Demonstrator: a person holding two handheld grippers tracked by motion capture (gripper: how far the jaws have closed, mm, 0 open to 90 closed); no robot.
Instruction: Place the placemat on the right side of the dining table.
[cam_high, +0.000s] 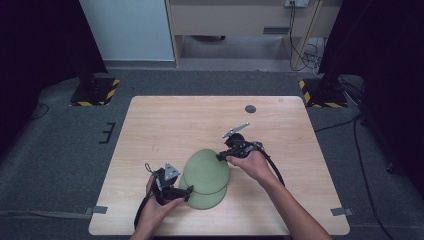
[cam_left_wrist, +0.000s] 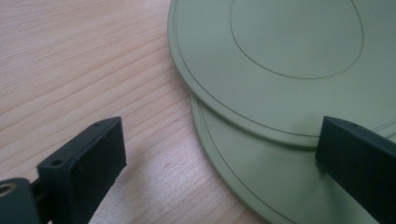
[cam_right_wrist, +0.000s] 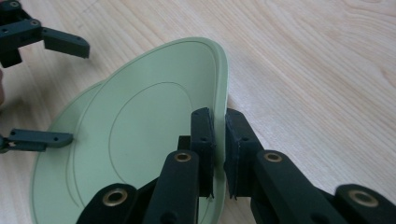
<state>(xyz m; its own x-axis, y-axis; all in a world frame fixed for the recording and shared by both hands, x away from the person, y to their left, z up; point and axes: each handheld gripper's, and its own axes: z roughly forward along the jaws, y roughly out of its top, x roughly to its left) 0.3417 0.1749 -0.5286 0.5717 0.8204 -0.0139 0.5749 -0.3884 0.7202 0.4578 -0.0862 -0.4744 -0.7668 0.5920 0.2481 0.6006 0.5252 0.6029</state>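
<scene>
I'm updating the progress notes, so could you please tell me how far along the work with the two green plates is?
Done: the right gripper is shut on the rim of the upper plate, which is tilted.
In hand: that plate overlaps the lower plate; the left gripper stands open at the lower plate's edge.
Left: whether they are being stacked or separated I cannot tell.

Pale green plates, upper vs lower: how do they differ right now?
The upper pale green round plate is pinched at its rim by the right gripper and tilted; the lower pale green round plate lies flat on the wooden table, partly covered, with the open left gripper straddling its edge. Same colour and shape.
</scene>
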